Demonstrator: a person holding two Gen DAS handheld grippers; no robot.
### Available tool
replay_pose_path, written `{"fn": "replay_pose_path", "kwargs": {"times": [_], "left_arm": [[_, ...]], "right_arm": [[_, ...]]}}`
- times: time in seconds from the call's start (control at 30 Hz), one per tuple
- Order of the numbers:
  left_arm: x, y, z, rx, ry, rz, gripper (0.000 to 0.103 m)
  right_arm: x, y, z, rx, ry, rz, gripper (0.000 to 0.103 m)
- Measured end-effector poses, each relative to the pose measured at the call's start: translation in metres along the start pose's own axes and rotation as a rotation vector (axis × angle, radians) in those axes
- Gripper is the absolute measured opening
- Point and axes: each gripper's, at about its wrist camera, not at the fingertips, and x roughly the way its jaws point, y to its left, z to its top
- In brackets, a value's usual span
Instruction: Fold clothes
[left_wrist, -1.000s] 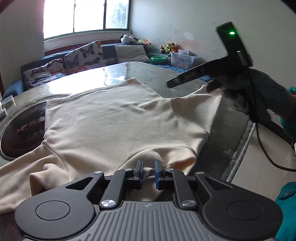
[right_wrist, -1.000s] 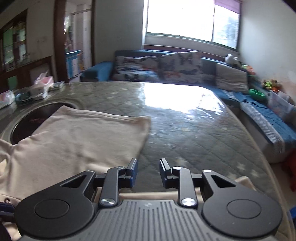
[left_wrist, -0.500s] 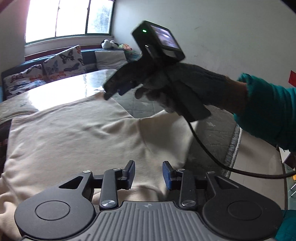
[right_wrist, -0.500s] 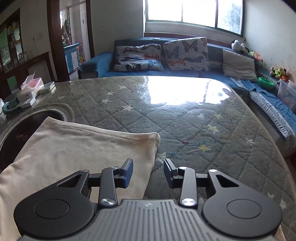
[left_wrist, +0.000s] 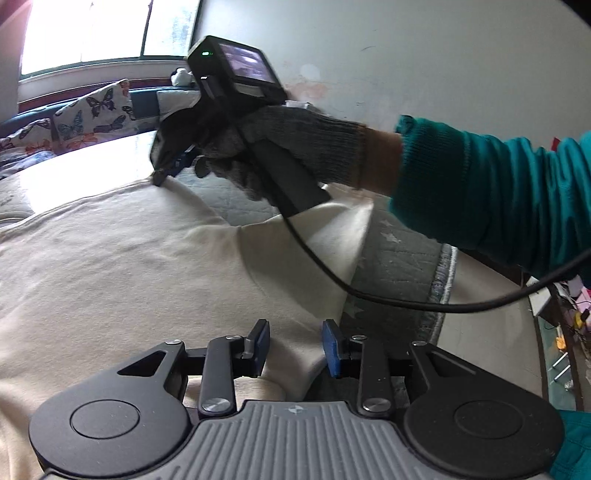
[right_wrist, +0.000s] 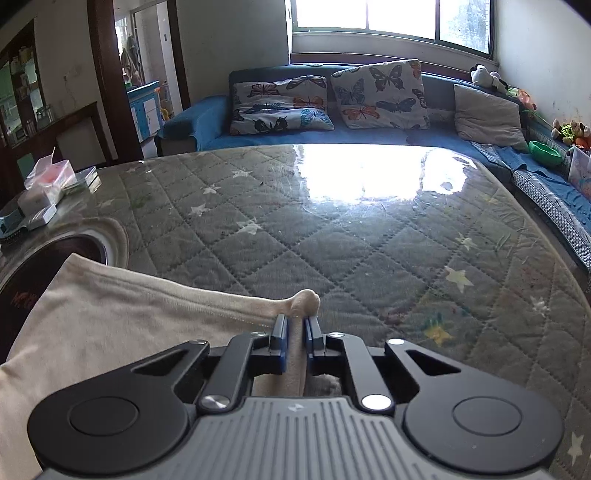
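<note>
Cream garment (right_wrist: 110, 325) corner between right tongs (right_wrist: 295, 332), pinched.

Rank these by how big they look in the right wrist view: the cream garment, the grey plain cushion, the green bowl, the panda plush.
1. Cream garment, though nearness to the camera inflates it.
2. Grey plain cushion.
3. Green bowl and panda plush: they look about alike, so no ranking between them.

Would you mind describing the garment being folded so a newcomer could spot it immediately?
Start at the big grey quilted table cover with pale stars. The cream garment lies at its near left edge, one corner pinched in the right gripper. It is the only plain, pale cloth there.
</note>
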Motion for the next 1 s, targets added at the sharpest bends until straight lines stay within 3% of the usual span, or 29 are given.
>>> {"fn": "replay_pose_path", "kwargs": {"times": [0.23,0.33,0.43,0.5,0.63,0.7,1.0], "left_arm": [[0.001,-0.010,-0.003,0.029,-0.016,-0.008,0.034],[-0.006,-0.007,-0.003,0.008,-0.030,0.013,0.036],[-0.022,-0.001,-0.006,0.000,-0.057,0.057,0.036],[-0.035,0.005,-0.010,-0.018,-0.071,0.099,0.036],[-0.063,0.020,-0.023,-0.084,-0.091,0.223,0.043],[-0.078,0.030,-0.031,-0.135,-0.099,0.300,0.044],[-0.156,0.085,-0.070,-0.387,-0.149,0.717,0.049]], "right_arm": [[0.010,0.004,0.005,-0.028,-0.010,-0.029,0.006],[0.006,0.005,0.006,-0.032,-0.015,-0.038,0.015],[-0.008,0.006,0.004,-0.055,-0.038,-0.040,0.017],[-0.018,0.010,0.001,-0.073,-0.051,-0.036,0.026],[-0.048,0.029,-0.009,-0.146,-0.075,0.012,0.035],[-0.058,0.043,-0.019,-0.189,-0.070,0.049,0.044],[-0.097,0.126,-0.083,-0.434,-0.026,0.230,0.050]]}}
